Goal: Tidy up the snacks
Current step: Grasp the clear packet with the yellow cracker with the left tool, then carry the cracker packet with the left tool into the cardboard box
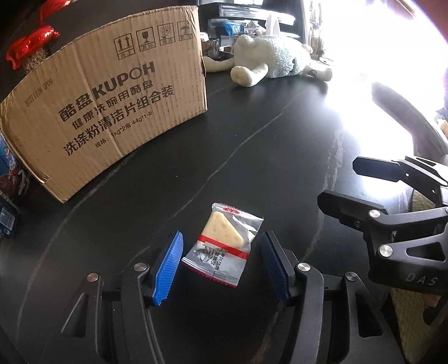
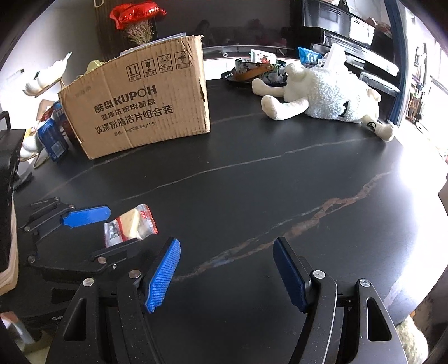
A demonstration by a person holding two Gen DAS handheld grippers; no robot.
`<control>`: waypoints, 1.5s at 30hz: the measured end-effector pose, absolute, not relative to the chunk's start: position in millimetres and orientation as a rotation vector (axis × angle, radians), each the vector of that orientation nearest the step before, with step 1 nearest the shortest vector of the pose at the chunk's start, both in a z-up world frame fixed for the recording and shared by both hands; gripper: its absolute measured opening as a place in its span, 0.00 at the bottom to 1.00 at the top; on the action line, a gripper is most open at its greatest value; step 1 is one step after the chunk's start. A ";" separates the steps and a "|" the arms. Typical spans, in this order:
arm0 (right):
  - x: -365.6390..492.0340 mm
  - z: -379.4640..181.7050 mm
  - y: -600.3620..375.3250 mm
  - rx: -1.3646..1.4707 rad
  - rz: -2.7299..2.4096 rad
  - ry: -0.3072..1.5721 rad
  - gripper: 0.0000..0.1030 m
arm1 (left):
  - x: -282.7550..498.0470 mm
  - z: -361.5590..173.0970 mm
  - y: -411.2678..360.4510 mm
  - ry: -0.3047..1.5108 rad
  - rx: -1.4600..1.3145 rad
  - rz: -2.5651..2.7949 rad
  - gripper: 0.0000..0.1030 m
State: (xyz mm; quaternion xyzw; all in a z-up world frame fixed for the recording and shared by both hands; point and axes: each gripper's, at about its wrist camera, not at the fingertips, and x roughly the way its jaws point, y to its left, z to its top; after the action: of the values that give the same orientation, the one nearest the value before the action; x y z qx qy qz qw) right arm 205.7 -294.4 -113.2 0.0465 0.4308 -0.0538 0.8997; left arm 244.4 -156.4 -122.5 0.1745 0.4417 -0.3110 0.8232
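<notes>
A clear snack packet (image 1: 224,246) with a red band and a pale wedge-shaped biscuit inside lies flat on the dark table (image 1: 266,145). My left gripper (image 1: 221,266) is open and straddles it, one blue pad on each side, neither pressing on the wrapper. The right wrist view shows the same packet (image 2: 131,224) between the left gripper's fingers (image 2: 86,215) at lower left. My right gripper (image 2: 224,277) is open over bare table with nothing between its pads; in the left wrist view it (image 1: 338,182) hovers to the right of the packet. A brown cardboard box (image 1: 112,112) stands behind, to the left.
A white plush sheep (image 2: 322,92) lies at the back right. Blue snack packs (image 2: 51,140) lean left of the box (image 2: 140,106). A patterned bowl (image 2: 263,71) and a red foil balloon (image 2: 134,14) sit further back. The table edge (image 2: 420,252) curves at right.
</notes>
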 end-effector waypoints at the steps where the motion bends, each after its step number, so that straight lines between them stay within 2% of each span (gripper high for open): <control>1: 206.1 -113.2 -294.7 0.099 -0.112 0.892 0.68 | 244.4 -123.0 -156.0 0.943 0.368 -0.661 0.50; 2: 206.2 -113.4 -294.8 0.101 -0.112 0.892 0.68 | 244.7 -123.5 -156.1 0.946 0.365 -0.659 0.45; 5: 206.2 -113.5 -294.4 0.101 -0.112 0.890 0.68 | 245.7 -123.7 -156.3 0.949 0.347 -0.667 0.41; 11: 206.9 -114.6 -294.1 0.100 -0.109 0.893 0.68 | 245.3 -123.2 -154.8 0.945 0.318 -0.665 0.38; 26: 208.2 -104.1 -283.8 0.079 -0.089 0.873 0.68 | 243.3 -97.5 -133.6 0.913 0.189 -0.614 0.37; 45: 228.4 -30.6 -254.9 0.042 -0.002 0.761 0.68 | 255.3 -14.3 -90.3 0.749 0.089 -0.512 0.37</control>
State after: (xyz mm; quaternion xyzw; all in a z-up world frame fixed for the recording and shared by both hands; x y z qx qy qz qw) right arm 228.4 -254.9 -30.6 0.0204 0.3712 -0.0010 0.9283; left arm 255.3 -90.3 -14.3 0.0428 0.3615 -0.2472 0.8980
